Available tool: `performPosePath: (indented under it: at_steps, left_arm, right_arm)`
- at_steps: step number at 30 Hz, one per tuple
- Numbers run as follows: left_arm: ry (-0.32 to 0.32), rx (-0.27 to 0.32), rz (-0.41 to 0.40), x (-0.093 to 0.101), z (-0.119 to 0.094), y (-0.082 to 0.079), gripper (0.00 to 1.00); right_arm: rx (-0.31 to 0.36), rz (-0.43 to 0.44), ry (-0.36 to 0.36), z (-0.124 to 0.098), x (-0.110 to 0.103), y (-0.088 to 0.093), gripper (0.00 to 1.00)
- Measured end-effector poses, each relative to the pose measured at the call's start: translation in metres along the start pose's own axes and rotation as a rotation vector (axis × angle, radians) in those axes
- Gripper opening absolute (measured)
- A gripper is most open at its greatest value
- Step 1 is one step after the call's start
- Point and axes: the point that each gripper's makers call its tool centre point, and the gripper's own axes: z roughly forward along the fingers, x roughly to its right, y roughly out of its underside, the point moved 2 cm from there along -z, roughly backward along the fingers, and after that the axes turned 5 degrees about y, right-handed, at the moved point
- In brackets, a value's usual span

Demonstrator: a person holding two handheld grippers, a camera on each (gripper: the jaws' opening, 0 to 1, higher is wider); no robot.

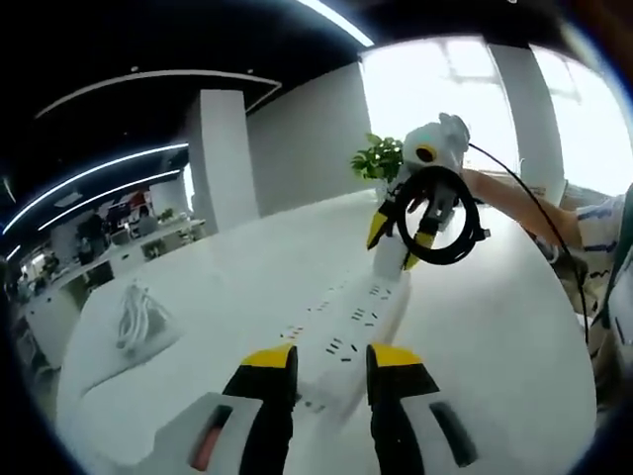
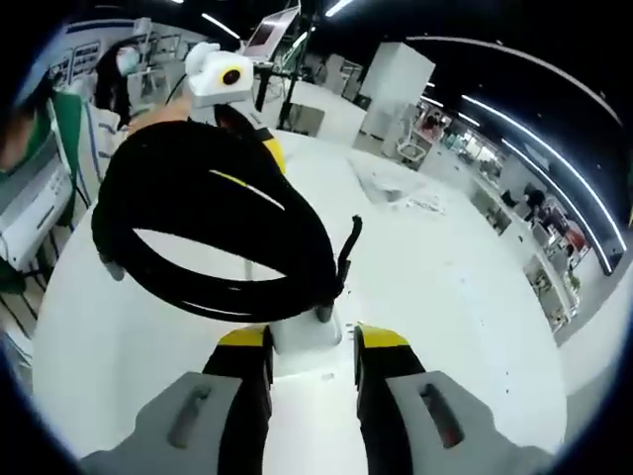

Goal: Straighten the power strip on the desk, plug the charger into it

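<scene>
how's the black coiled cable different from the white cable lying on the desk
The black cable is wound into one wide, open loop; the white cable is a tight, small bundle. The black cable hangs raised at the right tongs, above the desk; the white cable lies flat on it, off to one side. Both are wound up, neither stretched out.

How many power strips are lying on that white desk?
1: the white power strip runs down the desk between both grippers. Black cable coil hides part of it.
</scene>
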Motion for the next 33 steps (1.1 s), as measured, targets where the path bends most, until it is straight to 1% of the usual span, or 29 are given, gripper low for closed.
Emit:
performPosePath:
  at_steps: [2, 5, 7, 8, 10, 13, 18, 21, 25, 33]
  left_arm:
    - [-0.009, -0.009, 0.006, -0.001, 0.0, 0.001, 0.27]
    - [-0.007, -0.015, -0.008, -0.002, 0.0, 0.003, 0.27]
    - [-0.005, -0.021, -0.014, -0.001, -0.001, 0.004, 0.27]
    - [-0.005, -0.027, -0.013, -0.002, -0.001, 0.005, 0.27]
    - [-0.01, -0.034, -0.011, -0.002, -0.002, 0.006, 0.27]
    - [-0.015, -0.041, -0.014, -0.004, -0.003, 0.007, 0.27]
    - [-0.009, -0.066, -0.025, -0.005, -0.003, 0.012, 0.27]
    - [-0.012, -0.077, -0.026, -0.006, -0.002, 0.014, 0.27]
    - [0.0, -0.11, -0.036, -0.005, 0.001, 0.022, 0.27]
    - [0.01, -0.136, -0.037, -0.001, 0.005, 0.028, 0.27]
  right_arm:
    - [0.024, 0.033, 0.015, -0.002, 0.0, 0.001, 0.32]
    - [0.06, 0.068, 0.041, -0.006, 0.001, 0.005, 0.34]
    - [0.072, 0.084, 0.054, -0.009, 0.001, 0.009, 0.34]
    - [0.094, 0.099, 0.071, -0.012, 0.002, 0.01, 0.35]
    - [0.108, 0.11, 0.082, -0.015, 0.003, 0.012, 0.35]
    - [0.154, 0.151, 0.103, -0.019, 0.003, 0.015, 0.35]
    - [0.157, 0.201, 0.105, -0.015, 0.003, 0.027, 0.34]
    - [0.154, 0.23, 0.08, -0.012, -0.001, 0.032, 0.27]
    - [0.162, 0.264, 0.061, -0.005, -0.004, 0.034, 0.29]
    - [0.167, 0.286, 0.037, 0.002, -0.011, 0.034, 0.29]
